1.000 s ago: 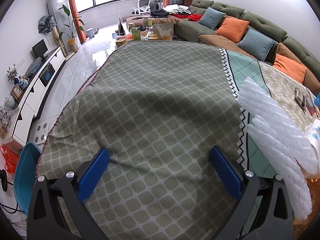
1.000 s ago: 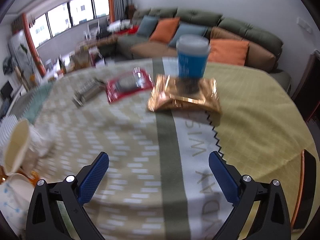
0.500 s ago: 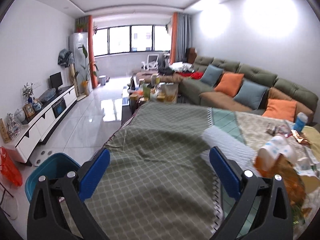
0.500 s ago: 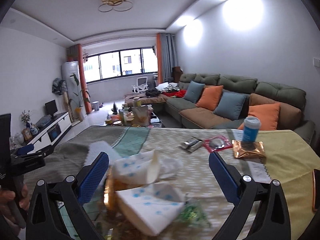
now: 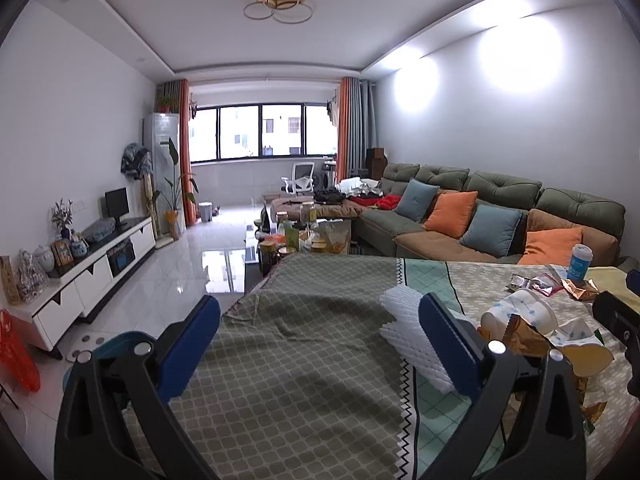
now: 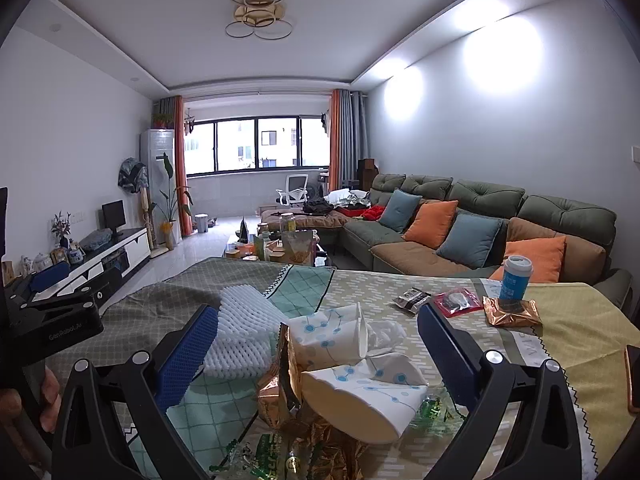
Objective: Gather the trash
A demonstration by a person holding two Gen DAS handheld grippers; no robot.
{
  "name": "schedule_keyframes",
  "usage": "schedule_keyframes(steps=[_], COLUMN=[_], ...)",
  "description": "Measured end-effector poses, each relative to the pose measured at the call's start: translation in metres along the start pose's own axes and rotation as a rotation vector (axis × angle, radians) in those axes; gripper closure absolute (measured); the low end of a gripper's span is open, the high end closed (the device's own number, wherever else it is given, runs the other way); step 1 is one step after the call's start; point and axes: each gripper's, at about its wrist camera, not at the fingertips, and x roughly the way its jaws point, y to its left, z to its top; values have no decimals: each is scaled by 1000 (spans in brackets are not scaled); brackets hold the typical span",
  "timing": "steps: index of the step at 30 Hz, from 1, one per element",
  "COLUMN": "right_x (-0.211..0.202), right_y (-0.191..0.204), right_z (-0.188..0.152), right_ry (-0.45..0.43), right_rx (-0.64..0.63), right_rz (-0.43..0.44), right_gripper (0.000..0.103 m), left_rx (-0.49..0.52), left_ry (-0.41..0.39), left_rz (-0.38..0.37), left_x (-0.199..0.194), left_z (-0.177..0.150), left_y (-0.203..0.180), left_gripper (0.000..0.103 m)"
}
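Working left to right, we hold the left gripper (image 5: 320,344) spread over the bench's (image 5: 288,360) bare left end, foam netting (image 6: 240,328) mid-bench, and should lower the spread right gripper (image 6: 318,344) squarely around the crushed paper cups (image 6: 360,392) near the front edge.

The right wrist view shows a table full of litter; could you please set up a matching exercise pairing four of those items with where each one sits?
Items:
1. white foam netting sleeve
2. blue cylindrical cup with a pale lid
3. crushed white paper cups with blue dots
4. red flat wrapper

Places:
A. standing on a copper foil packet
B. between the open right gripper fingers
C. left side, on the teal check cloth
D. beside a small dark sachet

Pairs: 1-C, 2-A, 3-B, 4-D
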Motion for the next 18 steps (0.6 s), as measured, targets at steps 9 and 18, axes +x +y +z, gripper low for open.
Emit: schedule_keyframes(steps=[9,18], right_x=[-4,-8], right_y=[0,0], right_z=[-5,-4], right_ry=[-14,-34], right_rx=[16,18], right_rz=[-10,-12], right_gripper=[4,4], left_rx=[-12,10], left_ry=[-35,-64], left_rz=[-23,-42], left_x=[-11,-18], left_z=[-1,-4], left_y=[0,-7], left_gripper=[3,3])
